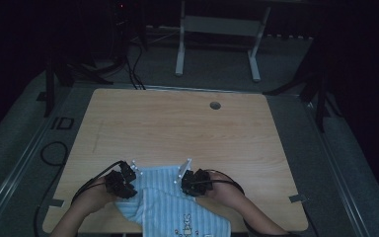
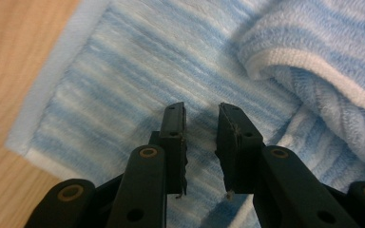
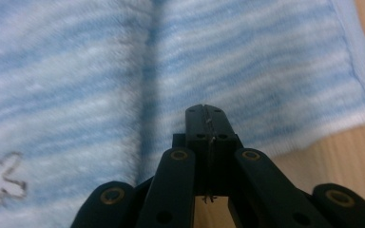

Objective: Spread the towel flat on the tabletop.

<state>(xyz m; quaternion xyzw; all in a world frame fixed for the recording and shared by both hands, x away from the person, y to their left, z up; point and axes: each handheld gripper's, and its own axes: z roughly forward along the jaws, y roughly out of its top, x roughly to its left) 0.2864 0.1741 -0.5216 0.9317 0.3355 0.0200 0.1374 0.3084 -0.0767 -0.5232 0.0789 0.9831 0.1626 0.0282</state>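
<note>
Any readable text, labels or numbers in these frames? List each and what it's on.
"ID": pale marking on the grey floor, left of the table.
Dark print on the blue striped towel near its front edge: too small and dim to read, may be a picture.
Grey mark on the towel in the right gripper view: blurred, unreadable.

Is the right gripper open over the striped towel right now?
No, the right gripper has its jaws pressed flat together, nothing between them, above the blue striped towel.

towel [image 1: 177, 207] on table [image 1: 177, 128] near edge, left gripper [image 1: 128, 183] and right gripper [image 1: 183, 183] at its sides
</note>
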